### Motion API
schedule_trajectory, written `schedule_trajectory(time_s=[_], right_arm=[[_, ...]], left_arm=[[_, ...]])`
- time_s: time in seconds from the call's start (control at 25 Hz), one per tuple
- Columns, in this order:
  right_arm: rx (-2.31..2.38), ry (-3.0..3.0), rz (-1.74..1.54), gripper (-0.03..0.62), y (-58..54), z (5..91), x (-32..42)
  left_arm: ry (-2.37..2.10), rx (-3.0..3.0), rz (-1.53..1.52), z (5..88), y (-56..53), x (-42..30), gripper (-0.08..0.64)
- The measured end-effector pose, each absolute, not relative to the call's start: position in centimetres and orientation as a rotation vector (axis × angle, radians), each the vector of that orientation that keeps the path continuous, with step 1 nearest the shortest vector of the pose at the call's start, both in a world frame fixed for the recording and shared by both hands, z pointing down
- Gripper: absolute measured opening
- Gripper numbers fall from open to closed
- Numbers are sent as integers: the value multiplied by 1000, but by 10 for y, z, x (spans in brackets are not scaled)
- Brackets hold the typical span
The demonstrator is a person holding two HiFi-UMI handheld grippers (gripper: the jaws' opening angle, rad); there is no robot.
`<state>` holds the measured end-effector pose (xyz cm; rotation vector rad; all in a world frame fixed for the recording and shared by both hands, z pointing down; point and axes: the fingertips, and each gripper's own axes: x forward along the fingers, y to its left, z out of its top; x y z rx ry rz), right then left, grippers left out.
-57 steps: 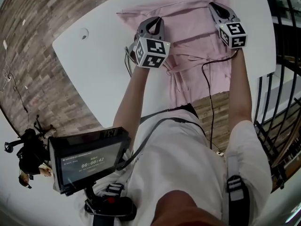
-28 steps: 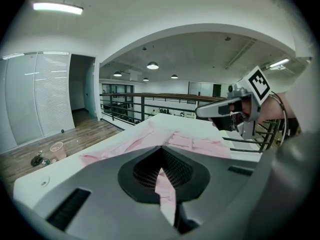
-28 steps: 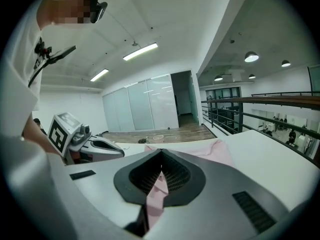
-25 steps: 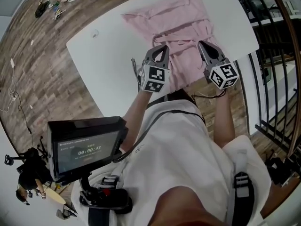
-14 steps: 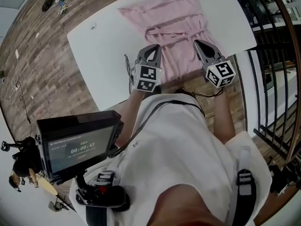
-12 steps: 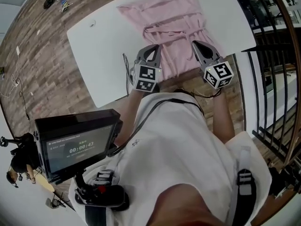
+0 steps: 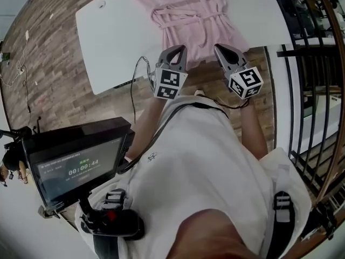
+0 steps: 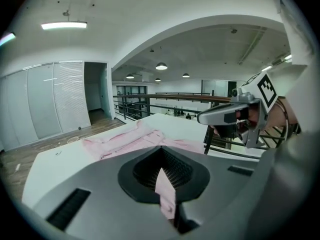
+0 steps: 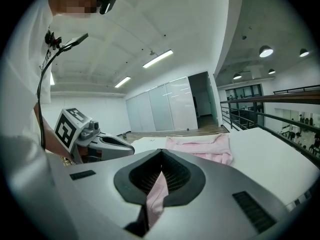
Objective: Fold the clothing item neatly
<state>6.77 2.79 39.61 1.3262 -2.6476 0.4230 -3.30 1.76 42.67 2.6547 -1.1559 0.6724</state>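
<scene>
Pale pink cloth garment w/ a waist tie (image 7: pixel 188 15) lies flat on the white tabletop (image 7: pixel 116 36). Its top end is at the far side, and its hem is at the near edge, drawn just past it toward the person.

The left gripper (image 7: pixel 180 50) & right gripper (image 7: pixel 220 49) each have one bottom corner of the hem. Both hang just off the table's near edge, over the brown wood-plank floor (image 7: pixel 48 80), apart by approx. the hem's width. They point away from the person, roughly parallel.

Prob. reason for this hold: w/ both corners gripped & spread, the hem is stretched straight & square. The lower half can then go up over the upper half in one even fold w/o bunching. The bulk of the garment on the table acts as the anchor.

Fingers:
- **Left gripper view:** jaws pressed together, w/ a narrow strip of the pink fabric pinched btwn the dark ribbed pads & poking up out of the pinch.
- **Right gripper view:** same, jaws clamped on a thin fold of pink cloth, no gap beyond the fabric itself.

Nothing else is in either grip. Neither gripper appears to touch the tabletop, as far as the head view shows.
</scene>
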Motion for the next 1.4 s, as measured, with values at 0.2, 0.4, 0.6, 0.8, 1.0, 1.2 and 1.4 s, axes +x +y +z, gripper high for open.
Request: schedule_trajectory(time_s=[0.2, 0.4, 0.6, 0.8, 1.0, 1.2, 1.4], right_arm=[[1295, -2679, 450, 3, 71, 404, 97], [1279, -2700, 497, 3, 104, 415, 112], [1236, -2700, 499, 3, 129, 416, 109], [1215, -2693, 500, 3, 140, 412, 100], [1262, -2662, 550, 3, 135, 412, 89], [1355, -2609, 548, 3, 147, 422, 86], [1398, -2570, 471, 3, 168, 406, 103]], left_arm=[[-1194, 2596, 706, 437, 70, -20, 3], [-1232, 2539, 721, 443, 108, -14, 3], [-1252, 2544, 729, 439, 133, -12, 3], [-1248, 2539, 713, 438, 145, -26, 3], [-1199, 2554, 691, 445, 138, -42, 3], [-1156, 2600, 699, 459, 153, -54, 3], [-1119, 2617, 695, 463, 173, -50, 3]])
